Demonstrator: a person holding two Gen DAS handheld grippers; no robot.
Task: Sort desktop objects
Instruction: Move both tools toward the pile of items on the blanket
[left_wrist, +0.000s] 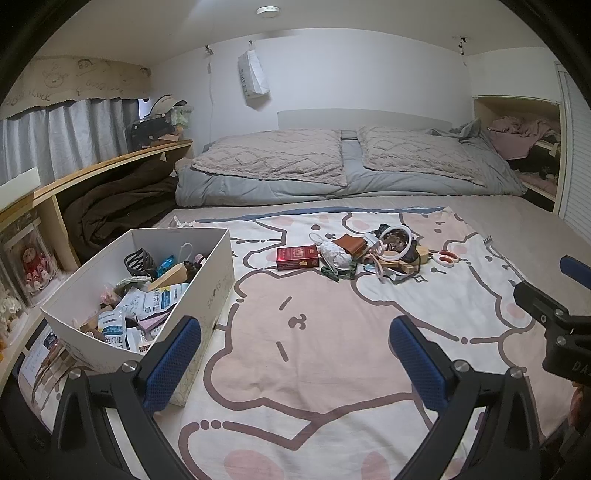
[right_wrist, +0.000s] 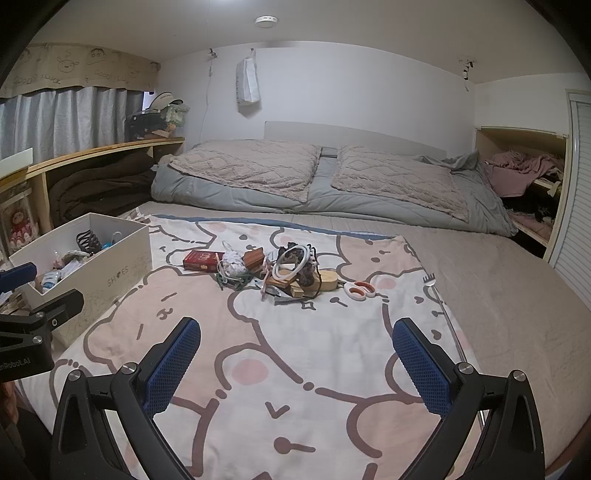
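A pile of small objects (left_wrist: 384, 251) lies on the cartoon blanket (left_wrist: 314, 350) on the bed: a red box (left_wrist: 297, 257), a brown wallet (left_wrist: 349, 244), a white ring (left_wrist: 397, 242), wooden blocks and orange-handled scissors (left_wrist: 447, 257). The pile also shows in the right wrist view (right_wrist: 291, 269), with the red box (right_wrist: 202, 260) and scissors (right_wrist: 360, 289). A white shoebox (left_wrist: 218, 273) full of sorted items stands at the left. My left gripper (left_wrist: 295, 350) is open and empty, near the shoebox. My right gripper (right_wrist: 295, 354) is open and empty, short of the pile.
A small metal fork-like tool (right_wrist: 429, 280) lies right of the scissors. Folded grey quilts and pillows (left_wrist: 332, 166) lie at the bed's far end. A wooden shelf (left_wrist: 110, 166) runs along the left, and a cubby with clothes (left_wrist: 524, 147) is at the right.
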